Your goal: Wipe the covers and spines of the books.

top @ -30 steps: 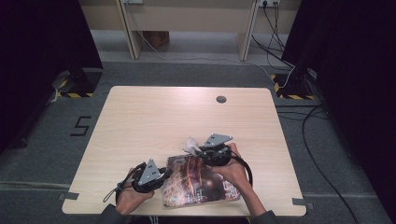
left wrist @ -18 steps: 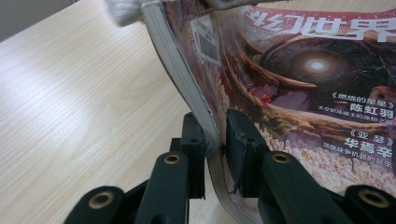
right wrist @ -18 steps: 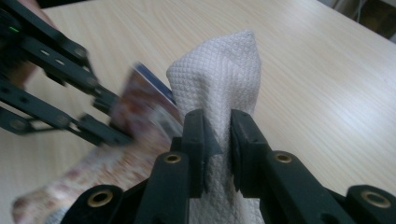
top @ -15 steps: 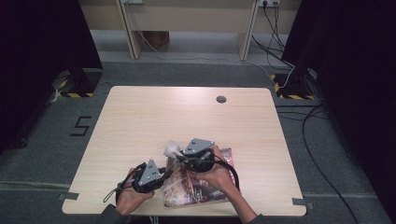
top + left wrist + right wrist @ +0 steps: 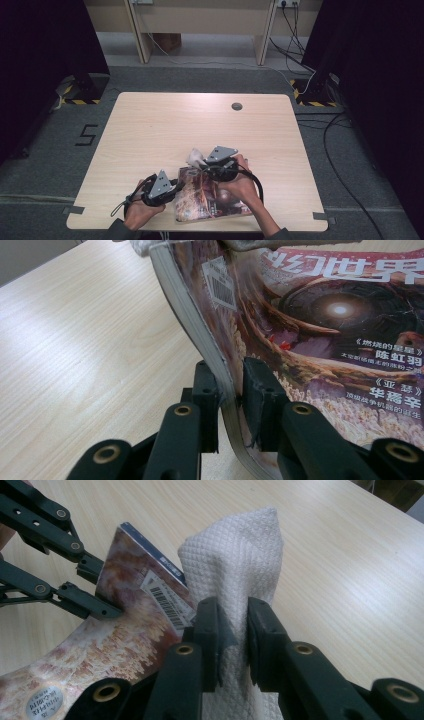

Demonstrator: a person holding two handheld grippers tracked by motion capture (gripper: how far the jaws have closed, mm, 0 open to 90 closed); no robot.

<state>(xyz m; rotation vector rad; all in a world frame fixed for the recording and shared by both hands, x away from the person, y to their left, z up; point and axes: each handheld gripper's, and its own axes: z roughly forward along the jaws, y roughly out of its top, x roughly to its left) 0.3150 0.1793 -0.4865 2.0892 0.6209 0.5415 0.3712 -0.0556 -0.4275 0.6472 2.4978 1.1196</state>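
Near the front edge of the pale wooden bench (image 5: 150, 125), the left tool (image 5: 231, 390) clamps a glossy magazine's (image 5: 210, 200) lifted edge, while the right tool (image 5: 233, 625) pinches a white waffle-textured cloth (image 5: 235, 560) above its cover.

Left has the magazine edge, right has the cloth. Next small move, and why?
Probably draw the white waffle-weave cloth across the glossy magazine cover. The right gripper is shut on the cloth beside the barcode corner, and the left gripper pinches the magazine's edge, steadying it on the wooden table.
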